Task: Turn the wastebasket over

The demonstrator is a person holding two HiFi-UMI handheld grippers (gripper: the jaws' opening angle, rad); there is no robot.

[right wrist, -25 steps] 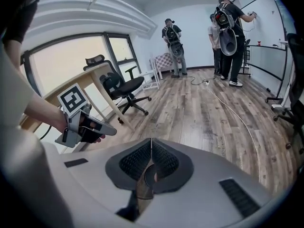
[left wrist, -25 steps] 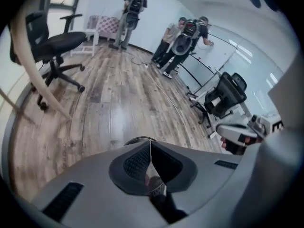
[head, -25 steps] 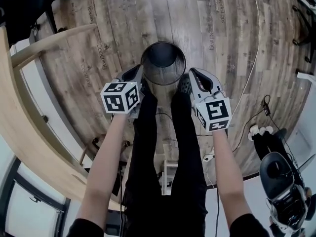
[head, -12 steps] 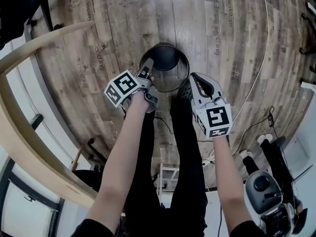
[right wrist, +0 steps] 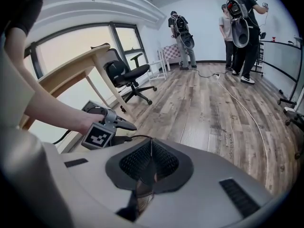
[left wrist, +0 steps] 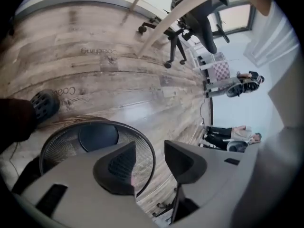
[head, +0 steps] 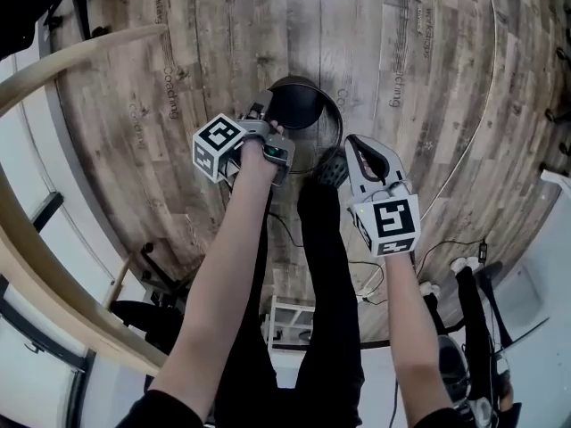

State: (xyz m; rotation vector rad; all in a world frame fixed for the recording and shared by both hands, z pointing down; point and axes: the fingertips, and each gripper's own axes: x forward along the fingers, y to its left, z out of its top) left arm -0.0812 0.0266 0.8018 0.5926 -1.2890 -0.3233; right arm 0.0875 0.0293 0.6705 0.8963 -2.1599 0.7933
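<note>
1. Floor of wood planks lies under everything.
2. Wastebasket, round and of black mesh, stands upright on it with its mouth up, just in front of the person's feet. Only its dark bottom shows inside.
3. Left gripper is at the near rim. Its jaws have just been opening and stand wide, with the rim showing in the gap and the pads not pressing it.
4. Right gripper hangs just right of the basket, jaws clenched together.
</note>
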